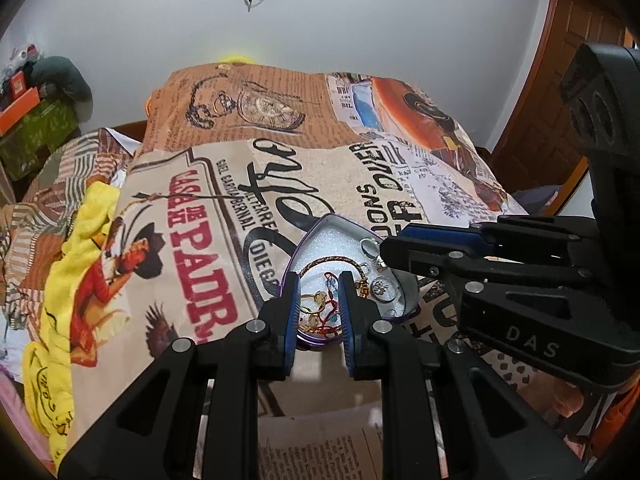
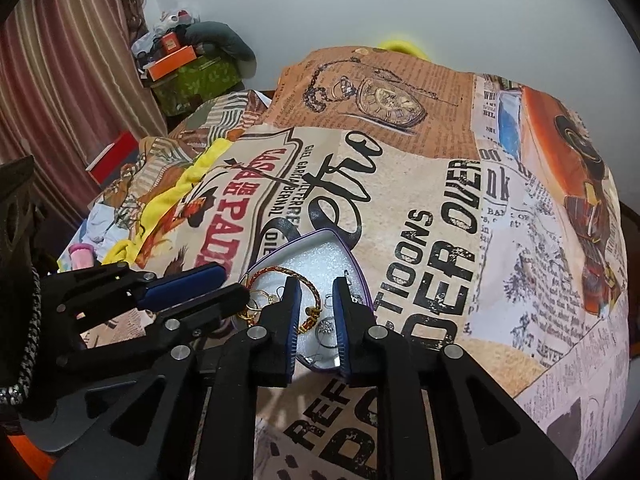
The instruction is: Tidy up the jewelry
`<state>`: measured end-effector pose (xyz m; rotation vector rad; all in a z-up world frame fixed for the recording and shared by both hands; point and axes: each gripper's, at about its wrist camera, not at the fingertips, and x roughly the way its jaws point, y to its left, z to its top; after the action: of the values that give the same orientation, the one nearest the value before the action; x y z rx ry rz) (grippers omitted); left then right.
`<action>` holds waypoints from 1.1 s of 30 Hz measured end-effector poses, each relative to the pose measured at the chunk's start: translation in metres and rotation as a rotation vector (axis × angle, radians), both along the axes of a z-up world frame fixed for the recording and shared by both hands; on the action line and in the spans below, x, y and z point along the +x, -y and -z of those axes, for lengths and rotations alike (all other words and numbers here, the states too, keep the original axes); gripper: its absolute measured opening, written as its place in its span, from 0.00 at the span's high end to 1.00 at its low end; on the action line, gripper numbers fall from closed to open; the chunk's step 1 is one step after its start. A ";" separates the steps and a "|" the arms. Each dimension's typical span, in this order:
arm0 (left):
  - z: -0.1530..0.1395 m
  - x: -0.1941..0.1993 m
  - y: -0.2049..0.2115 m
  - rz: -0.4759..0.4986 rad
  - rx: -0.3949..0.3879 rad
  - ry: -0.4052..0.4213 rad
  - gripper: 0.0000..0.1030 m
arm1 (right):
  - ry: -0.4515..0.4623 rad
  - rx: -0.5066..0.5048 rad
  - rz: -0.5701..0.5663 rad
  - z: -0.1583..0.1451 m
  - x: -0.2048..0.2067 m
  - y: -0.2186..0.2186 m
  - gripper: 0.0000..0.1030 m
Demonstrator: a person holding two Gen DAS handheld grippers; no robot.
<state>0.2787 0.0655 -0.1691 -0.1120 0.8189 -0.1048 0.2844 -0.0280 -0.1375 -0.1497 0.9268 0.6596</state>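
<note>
Purple-rimmed, foam-lined heart-shaped tin already holds your jewelry—braided bracelet, rings—while left tongs and right tongs gape empty above it.

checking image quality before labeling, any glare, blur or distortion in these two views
Left wrist: strong fisheye bend with dark corners; the tin lining is bright but the jewelry is readable; left gripper sharp. Right wrist: same bend, curtain curved at the edge; bracelet crisp, right gripper sharp; soft shadows, no harsh glare.

Left hand-held gripper and right hand-held gripper — both parted, tips converging, nothing clasped.
</note>
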 end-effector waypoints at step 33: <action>-0.219 -0.265 0.036 -0.133 0.077 0.751 0.34 | 0.723 0.315 0.197 -0.208 -0.247 0.093 0.52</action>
<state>0.0140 0.0294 0.0500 -0.0470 0.0640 0.0145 0.0372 -0.1212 0.0703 -0.0080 0.1343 0.5028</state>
